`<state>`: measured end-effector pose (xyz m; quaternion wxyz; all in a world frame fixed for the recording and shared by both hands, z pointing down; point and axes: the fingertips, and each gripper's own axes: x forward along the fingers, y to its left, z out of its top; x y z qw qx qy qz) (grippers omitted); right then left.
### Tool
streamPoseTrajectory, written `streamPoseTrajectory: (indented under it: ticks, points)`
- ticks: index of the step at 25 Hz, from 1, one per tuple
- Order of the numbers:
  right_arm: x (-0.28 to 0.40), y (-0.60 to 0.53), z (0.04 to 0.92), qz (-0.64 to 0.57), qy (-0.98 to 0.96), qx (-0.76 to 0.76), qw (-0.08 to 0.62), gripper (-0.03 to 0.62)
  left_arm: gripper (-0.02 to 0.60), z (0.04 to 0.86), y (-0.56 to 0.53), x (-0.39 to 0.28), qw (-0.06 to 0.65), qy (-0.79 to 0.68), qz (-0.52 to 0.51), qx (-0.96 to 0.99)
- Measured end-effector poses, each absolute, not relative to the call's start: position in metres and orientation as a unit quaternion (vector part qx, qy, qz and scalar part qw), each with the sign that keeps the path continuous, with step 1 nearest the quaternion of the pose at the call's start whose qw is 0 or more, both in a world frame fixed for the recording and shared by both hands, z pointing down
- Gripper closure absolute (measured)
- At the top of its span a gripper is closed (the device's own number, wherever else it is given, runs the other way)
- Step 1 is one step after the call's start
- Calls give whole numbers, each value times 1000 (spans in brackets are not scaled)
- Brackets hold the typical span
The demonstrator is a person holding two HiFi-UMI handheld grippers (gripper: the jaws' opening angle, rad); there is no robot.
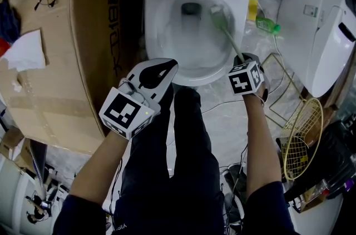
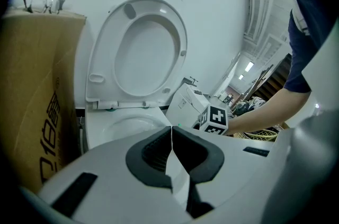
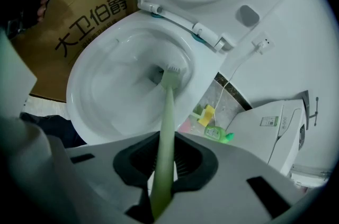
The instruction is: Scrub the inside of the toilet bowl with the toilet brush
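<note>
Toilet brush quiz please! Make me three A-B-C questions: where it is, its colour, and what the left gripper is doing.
1. Where is the toilet brush head? A. inside the toilet bowl B. lying beside it C. high above it
2. What colour is its handle? A. red B. pale green C. black
3. How are the left gripper jaws? A. shut, empty B. wide apart C. gripping the brush
1 A, bristles sit low inside it; 2 B, green stem in the right gripper jaws; 3 A, they meet, nothing between.
</note>
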<state>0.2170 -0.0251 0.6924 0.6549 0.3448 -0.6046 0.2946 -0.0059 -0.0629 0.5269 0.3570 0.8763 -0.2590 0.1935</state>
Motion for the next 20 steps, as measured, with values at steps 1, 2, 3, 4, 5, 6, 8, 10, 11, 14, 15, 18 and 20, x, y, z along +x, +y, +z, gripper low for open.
streamPoseTrajectory:
  ticks: [1, 2, 3, 4, 5, 6, 8, 10, 11, 14, 15, 18, 20]
  points:
    - [217, -21, 693, 297, -604, 343, 655, 542, 549, 527, -62, -5, 357, -257, 193, 877]
    - [216, -17, 693, 299, -603, 342, 656, 542, 550, 526, -61, -4, 357, -256, 193, 877]
    - [217, -14, 693, 302, -601, 341, 657, 542, 549, 526, -61, -4, 356, -256, 193, 878]
    - [217, -9, 694, 305, -599, 340, 657, 542, 549, 525, -60, -3, 355, -255, 194, 878]
    - [217, -5, 695, 308, -597, 339, 658, 542, 550, 525, -60, -3, 355, -254, 194, 878]
    - [218, 0, 695, 311, -596, 337, 659, 542, 549, 526, -59, -3, 355, -253, 194, 879]
    - [217, 11, 697, 317, -594, 333, 661, 542, 549, 527, -57, -4, 354, -253, 195, 879]
    - [215, 24, 698, 322, -593, 327, 662, 543, 549, 527, -55, -4, 353, -254, 197, 879]
    - [214, 30, 698, 324, -593, 323, 662, 543, 549, 528, -54, -4, 353, -254, 197, 879]
    - [209, 51, 698, 329, -595, 310, 664, 543, 549, 528, -50, -3, 353, -252, 198, 879]
    - [206, 58, 699, 332, -596, 306, 664, 543, 549, 528, -49, -2, 353, -252, 198, 879]
    - [196, 76, 700, 341, -598, 299, 661, 543, 549, 527, -45, -1, 353, -251, 198, 879]
    - [189, 85, 701, 345, -600, 294, 659, 543, 549, 527, -44, -2, 352, -251, 198, 880]
